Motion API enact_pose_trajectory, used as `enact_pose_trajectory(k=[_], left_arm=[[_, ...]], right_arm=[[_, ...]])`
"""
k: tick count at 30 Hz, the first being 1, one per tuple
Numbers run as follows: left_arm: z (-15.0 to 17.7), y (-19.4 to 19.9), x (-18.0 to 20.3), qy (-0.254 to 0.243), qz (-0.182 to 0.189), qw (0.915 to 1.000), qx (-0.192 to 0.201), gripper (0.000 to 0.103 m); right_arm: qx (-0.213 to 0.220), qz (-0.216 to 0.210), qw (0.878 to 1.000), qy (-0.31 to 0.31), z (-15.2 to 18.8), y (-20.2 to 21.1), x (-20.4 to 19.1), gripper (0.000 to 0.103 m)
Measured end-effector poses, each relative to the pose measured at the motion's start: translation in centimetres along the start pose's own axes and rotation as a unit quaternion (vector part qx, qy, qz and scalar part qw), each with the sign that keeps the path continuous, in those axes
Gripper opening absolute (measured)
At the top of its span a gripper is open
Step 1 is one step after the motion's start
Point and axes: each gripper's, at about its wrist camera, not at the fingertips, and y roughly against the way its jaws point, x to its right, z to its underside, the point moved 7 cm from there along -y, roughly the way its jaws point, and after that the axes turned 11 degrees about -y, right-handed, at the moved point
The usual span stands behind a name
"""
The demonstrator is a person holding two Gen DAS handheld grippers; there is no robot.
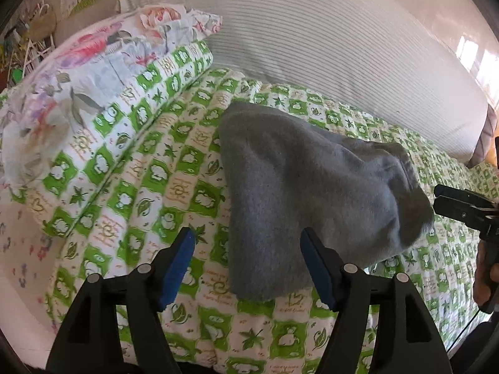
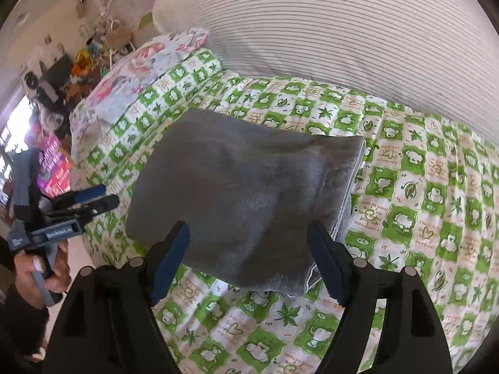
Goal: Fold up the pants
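Note:
The grey pants (image 1: 299, 180) lie folded into a compact bundle on the green-and-white checked bedspread (image 1: 149, 168). They also show in the right wrist view (image 2: 246, 187). My left gripper (image 1: 248, 263) is open and empty, hovering above the bundle's near left edge. My right gripper (image 2: 248, 258) is open and empty, just above the bundle's near edge. The right gripper also shows at the right edge of the left wrist view (image 1: 436, 198). The left gripper shows at the left of the right wrist view (image 2: 109, 196).
A floral pillow (image 1: 78, 71) on a folded checked quilt (image 1: 131, 118) lies left of the pants. A large striped white cushion (image 1: 343, 37) runs along the back. Cluttered shelves and bags (image 2: 78, 62) stand beyond the bed at far left.

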Motion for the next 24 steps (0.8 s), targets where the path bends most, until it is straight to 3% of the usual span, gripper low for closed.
enact_pose_trajectory(k=[12, 24], left_arm=[[0.4, 2.8, -0.3, -0.023, -0.055, 0.9979, 0.023, 0.078], [0.0, 4.7, 0.1, -0.043, -0.081, 0.9948, 0.044, 0.079]], right_arm=[[-0.018, 0.022, 0.998, 0.06, 0.6, -0.4, -2.0, 0.08], [-0.026, 0.015, 0.995, 0.094, -0.1, -0.7, -3.8, 0.08]])
